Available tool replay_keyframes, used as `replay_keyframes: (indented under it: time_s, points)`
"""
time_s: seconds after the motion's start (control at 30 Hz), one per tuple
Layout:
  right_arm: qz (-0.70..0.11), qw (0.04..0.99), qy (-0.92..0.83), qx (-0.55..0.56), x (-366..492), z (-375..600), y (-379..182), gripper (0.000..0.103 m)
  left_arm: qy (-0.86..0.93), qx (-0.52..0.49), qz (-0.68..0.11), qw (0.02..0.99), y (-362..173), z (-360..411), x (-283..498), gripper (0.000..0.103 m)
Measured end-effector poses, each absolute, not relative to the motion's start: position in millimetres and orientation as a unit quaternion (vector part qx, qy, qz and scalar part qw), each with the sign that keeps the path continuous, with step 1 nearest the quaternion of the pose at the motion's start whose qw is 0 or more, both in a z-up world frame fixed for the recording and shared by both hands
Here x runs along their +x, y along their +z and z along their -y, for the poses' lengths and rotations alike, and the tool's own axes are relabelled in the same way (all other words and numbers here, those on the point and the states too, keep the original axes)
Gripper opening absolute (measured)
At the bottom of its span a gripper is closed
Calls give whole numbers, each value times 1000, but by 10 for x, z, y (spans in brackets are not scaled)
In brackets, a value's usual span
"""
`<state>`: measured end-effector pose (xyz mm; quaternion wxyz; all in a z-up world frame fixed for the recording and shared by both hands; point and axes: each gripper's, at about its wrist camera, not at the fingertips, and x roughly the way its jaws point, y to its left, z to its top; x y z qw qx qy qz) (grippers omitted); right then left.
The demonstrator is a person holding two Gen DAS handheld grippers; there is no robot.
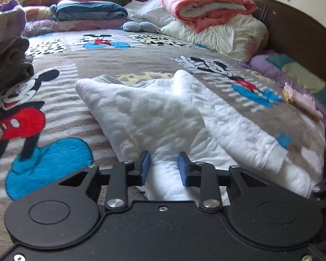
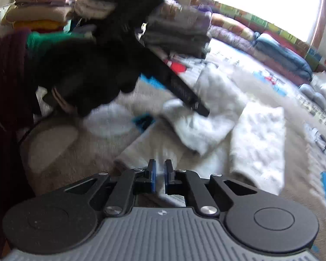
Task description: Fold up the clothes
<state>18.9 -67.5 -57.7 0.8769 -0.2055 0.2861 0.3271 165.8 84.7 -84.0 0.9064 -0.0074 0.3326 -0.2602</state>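
Note:
A white textured sweatshirt (image 1: 163, 117) lies on the Mickey Mouse blanket (image 1: 54, 117), its sleeves folded in over the body. My left gripper (image 1: 164, 166) is open just above its near hem, nothing between the blue pads. In the right wrist view the same sweatshirt (image 2: 258, 139) is spread ahead. My right gripper (image 2: 160, 175) hovers over its near edge with the jaws a narrow gap apart and nothing held. The left gripper's black body (image 2: 180, 87), held by a dark-gloved hand, crosses that view above the sweatshirt.
Folded clothes stand in a stack at the left (image 1: 6, 50) and in the right wrist view (image 2: 180, 32). Rolled quilts and pillows (image 1: 210, 17) lie along the dark headboard (image 1: 304, 34). Further clothes piles (image 2: 41, 6) stand behind.

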Motion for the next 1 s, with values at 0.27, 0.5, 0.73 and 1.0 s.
replay_keyframes:
  time_s: [0.27, 0.5, 0.73, 1.0]
  points:
    - [-262, 901, 286, -194, 597, 383, -647, 12, -277, -27, -340, 898, -762, -927, 1667, 28]
    - [-275, 896, 294, -188, 680, 420, -863, 13, -230, -69, -256, 936, -617, -1109, 1942, 28]
    - [-269, 898, 299, -179, 693, 462, -866, 13, -184, -23, -282, 941, -854, -1011, 2388, 29]
    - [-264, 901, 300, -171, 663, 486, -882, 14, -161, 17, -306, 938, -969, -922, 2638, 29]
